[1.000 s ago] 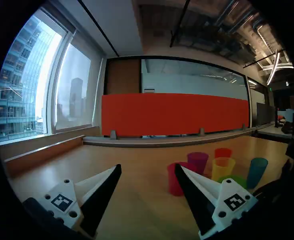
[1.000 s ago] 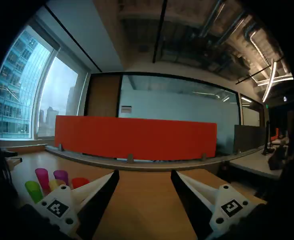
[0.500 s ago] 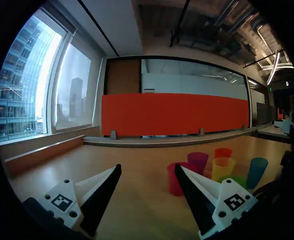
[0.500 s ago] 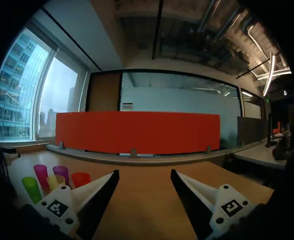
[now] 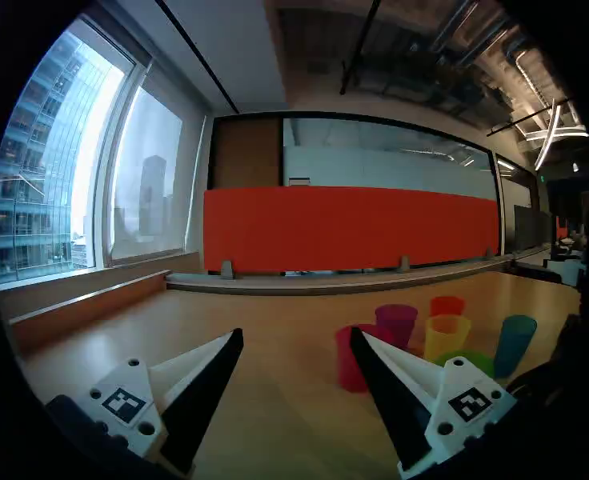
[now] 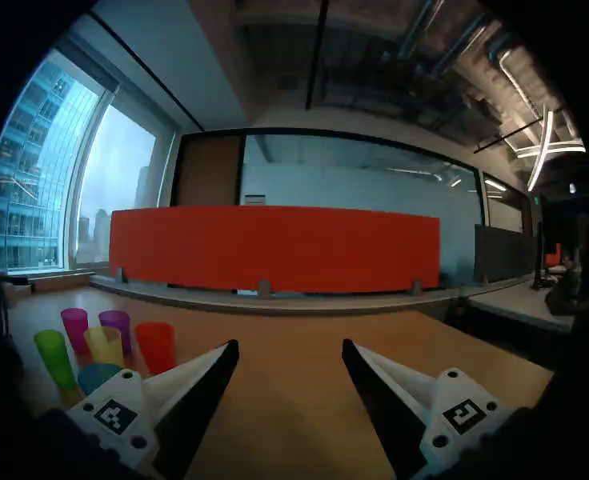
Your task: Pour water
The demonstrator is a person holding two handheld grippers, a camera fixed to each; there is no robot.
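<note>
A cluster of coloured plastic cups stands on the wooden table (image 5: 286, 416). In the left gripper view a red cup (image 5: 346, 358) is closest, just behind my right finger, with a magenta cup (image 5: 396, 320), an orange cup (image 5: 446, 306), a yellow cup (image 5: 446, 336), a green cup (image 5: 466, 360) and a teal cup (image 5: 515, 342) beyond. My left gripper (image 5: 294, 332) is open and holds nothing. In the right gripper view the same cups sit far left: green cup (image 6: 54, 358), yellow cup (image 6: 105, 346), orange cup (image 6: 156, 346). My right gripper (image 6: 289, 346) is open, with bare table (image 6: 294, 416) between its fingers.
An orange partition panel (image 5: 350, 228) runs along the table's far edge. Tall windows (image 5: 70, 184) and a wooden ledge line the left side. Another desk (image 6: 518, 308) with dark objects stands to the right.
The right gripper view has tipped down and shifted, so more of the table and the cups shows, now including a teal one. The left gripper has stayed still.
</note>
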